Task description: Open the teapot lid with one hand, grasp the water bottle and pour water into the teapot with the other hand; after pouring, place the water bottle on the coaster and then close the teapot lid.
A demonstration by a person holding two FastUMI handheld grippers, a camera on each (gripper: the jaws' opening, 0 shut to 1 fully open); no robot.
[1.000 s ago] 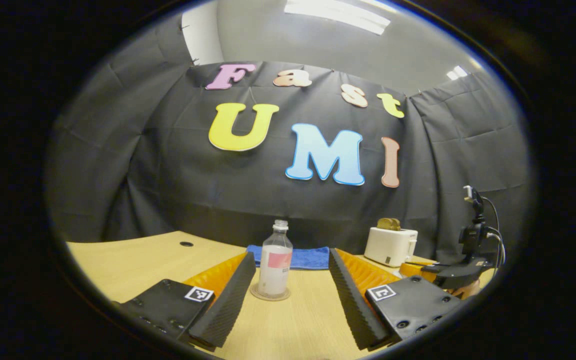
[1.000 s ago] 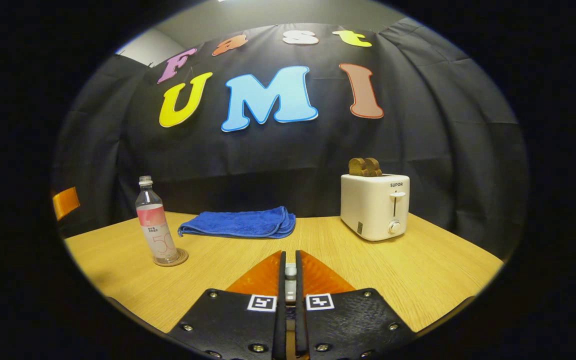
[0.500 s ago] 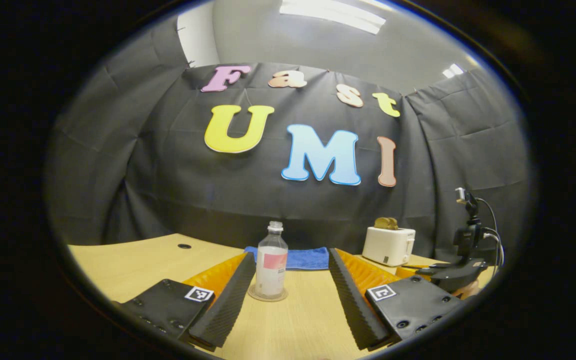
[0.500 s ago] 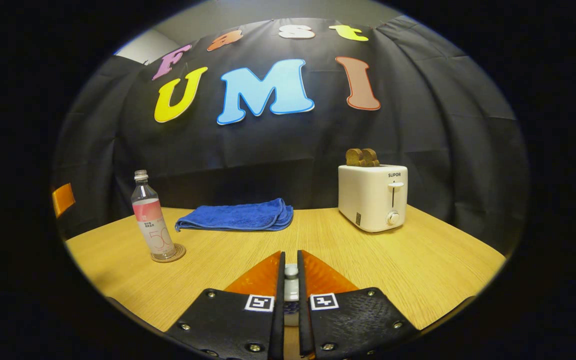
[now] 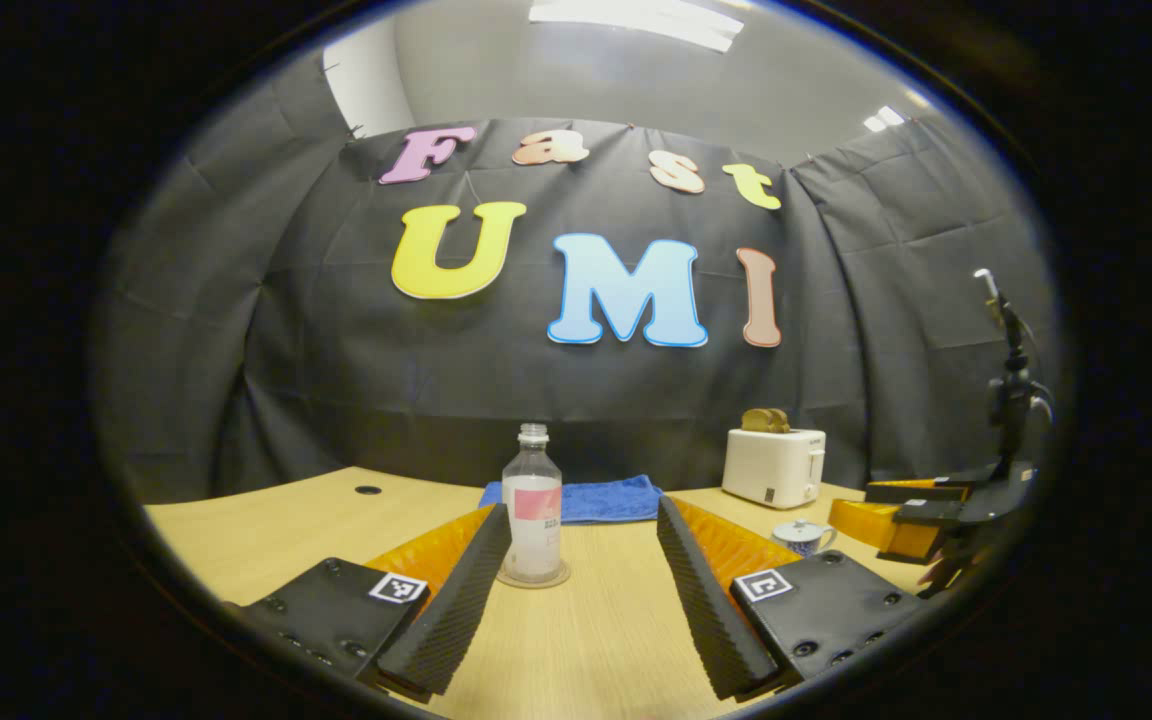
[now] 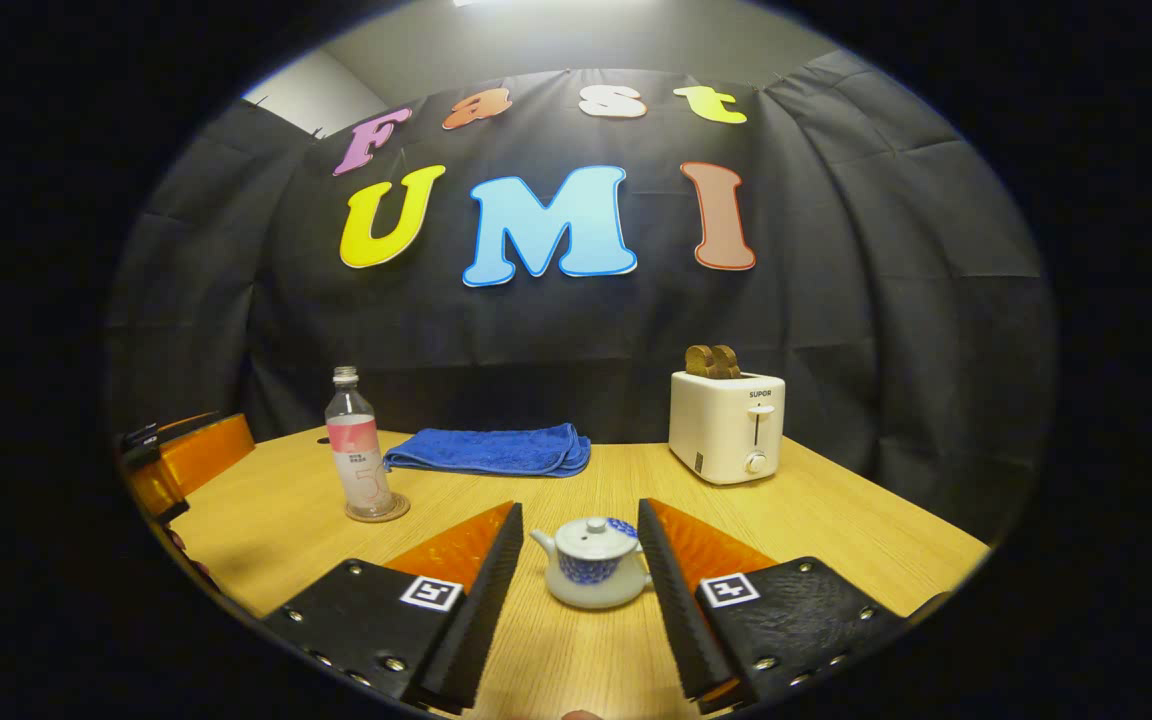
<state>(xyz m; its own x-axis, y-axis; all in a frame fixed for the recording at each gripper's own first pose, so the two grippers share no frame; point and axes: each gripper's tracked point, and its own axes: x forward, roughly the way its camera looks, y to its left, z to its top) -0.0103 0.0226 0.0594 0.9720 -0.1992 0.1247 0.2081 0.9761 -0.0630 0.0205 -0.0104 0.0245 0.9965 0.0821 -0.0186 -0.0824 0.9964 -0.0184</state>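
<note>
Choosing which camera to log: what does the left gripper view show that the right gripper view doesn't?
Left gripper view adds the left gripper open, framing the water bottle, and the right gripper from outside. Right gripper view adds that gripper open, flanking the teapot, and the left gripper from outside. Shared: bottle, teapot, coaster, towel, toaster.

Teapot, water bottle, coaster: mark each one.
teapot (image 6: 591,575), right gripper view, on its body.
water bottle (image 6: 357,457), right gripper view, on its label.
coaster (image 6: 397,511), right gripper view, on its rim right of the bottle.
</note>
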